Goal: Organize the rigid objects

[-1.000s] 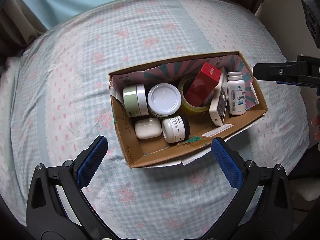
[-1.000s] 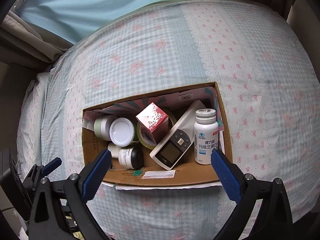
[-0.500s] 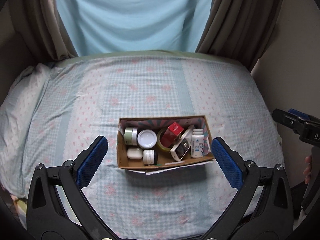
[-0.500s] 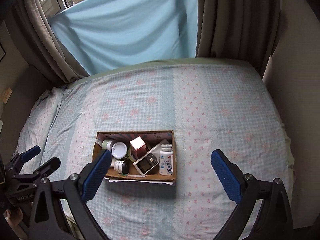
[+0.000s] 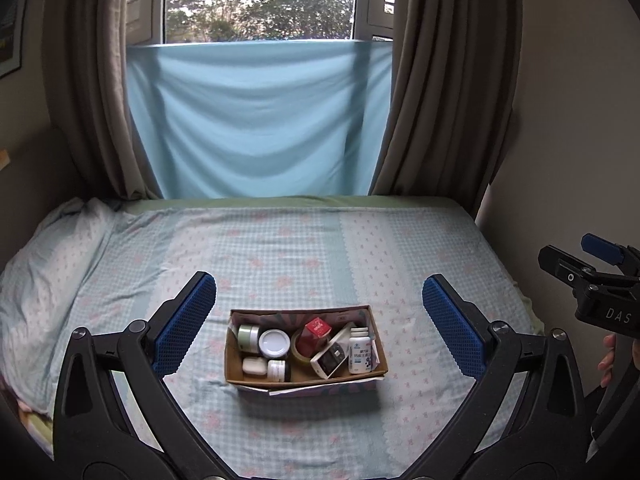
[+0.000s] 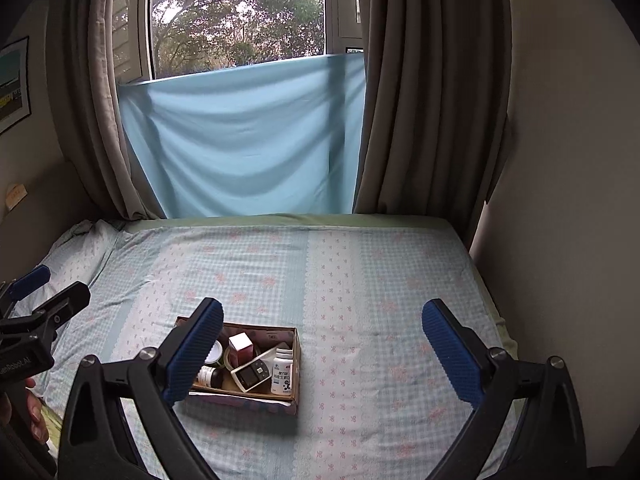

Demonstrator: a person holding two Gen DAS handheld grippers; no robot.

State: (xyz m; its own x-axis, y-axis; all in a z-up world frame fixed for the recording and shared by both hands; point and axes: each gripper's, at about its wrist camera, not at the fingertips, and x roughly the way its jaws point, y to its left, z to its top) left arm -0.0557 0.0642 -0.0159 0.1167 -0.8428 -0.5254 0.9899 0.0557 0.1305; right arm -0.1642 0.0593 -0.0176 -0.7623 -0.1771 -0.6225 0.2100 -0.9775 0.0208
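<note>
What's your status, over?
Left gripper and right gripper open, empty, above the bed. Cardboard box full: jars, tape, white pill bottle. Nothing in the way.

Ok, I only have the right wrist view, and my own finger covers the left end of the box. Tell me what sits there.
Observer: In the left wrist view, a pale green jar lies on its side in the back left corner of the cardboard box.
Operator: Go on. Give me the front left corner too.
Observer: A small white rounded case lies there, right beside the white jar with a black cap.
</note>
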